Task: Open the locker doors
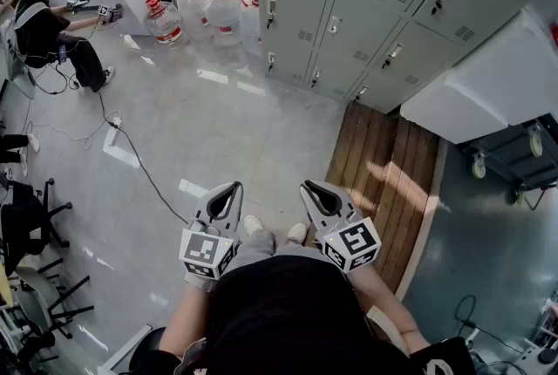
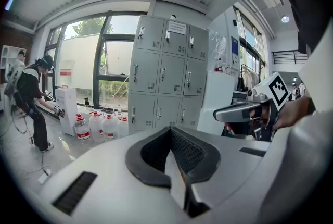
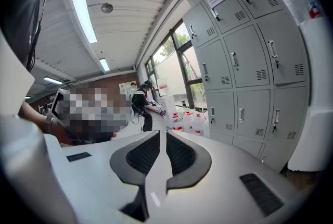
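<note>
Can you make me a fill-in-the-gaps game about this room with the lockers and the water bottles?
1. Every door of the grey lockers is ___.
2. The water bottles beside the lockers have caps coloured ___.
3. The left gripper and the right gripper have their jaws together, and between them there is ___.

Missing words: closed; red; nothing.

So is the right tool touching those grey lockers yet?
Apart. The head view shows the right tool near the person's shoes, with floor and wooden decking between it and the lockers.
</note>
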Motion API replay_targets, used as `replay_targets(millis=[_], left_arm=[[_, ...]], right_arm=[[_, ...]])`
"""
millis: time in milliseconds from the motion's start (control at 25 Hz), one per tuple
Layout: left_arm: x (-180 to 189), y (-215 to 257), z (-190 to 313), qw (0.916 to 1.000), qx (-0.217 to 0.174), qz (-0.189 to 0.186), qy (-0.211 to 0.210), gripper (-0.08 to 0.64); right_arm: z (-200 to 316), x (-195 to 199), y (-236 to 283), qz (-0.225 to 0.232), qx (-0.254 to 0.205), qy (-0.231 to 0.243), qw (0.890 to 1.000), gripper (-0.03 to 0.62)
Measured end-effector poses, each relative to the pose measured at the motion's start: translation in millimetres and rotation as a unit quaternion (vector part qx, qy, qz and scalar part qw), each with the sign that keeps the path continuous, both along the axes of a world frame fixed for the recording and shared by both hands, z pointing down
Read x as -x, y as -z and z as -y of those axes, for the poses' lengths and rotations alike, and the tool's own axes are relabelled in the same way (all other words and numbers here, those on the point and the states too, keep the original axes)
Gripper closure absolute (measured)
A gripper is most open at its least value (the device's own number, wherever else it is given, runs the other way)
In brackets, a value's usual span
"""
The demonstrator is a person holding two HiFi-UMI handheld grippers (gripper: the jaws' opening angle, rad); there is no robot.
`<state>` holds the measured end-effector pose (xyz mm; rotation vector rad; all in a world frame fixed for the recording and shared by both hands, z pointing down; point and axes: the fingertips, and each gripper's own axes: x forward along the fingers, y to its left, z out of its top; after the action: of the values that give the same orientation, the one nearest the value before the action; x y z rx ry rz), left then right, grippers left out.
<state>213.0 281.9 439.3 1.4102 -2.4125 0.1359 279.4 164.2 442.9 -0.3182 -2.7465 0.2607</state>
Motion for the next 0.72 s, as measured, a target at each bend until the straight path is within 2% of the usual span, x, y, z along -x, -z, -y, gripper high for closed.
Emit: replay_targets(millis=[120,360,520,720], left_arm=[[11,-4,-19,1.0,0.0,0.003,-0.004,0.541],[44,5,-54,0.9994,-0.031,-0.003,-0.015,0.541],[72,6,-76,0.9991,-0.019,0.022,-0.031,0.543],[114,0,-105,0.9994,-0.033,-0.005,0.0,0.543]], right_arm=[[-19,14,4,0.001,0.0,-0.004,1.0,0.528],[-53,49,9,0.0,-0.006,-0.006,1.0,0.528],[-65,82,10,0.002,0.012,-0.028,1.0,0.528],[-65,113,9,0.0,0.018,-0.068,0.998,0.528]])
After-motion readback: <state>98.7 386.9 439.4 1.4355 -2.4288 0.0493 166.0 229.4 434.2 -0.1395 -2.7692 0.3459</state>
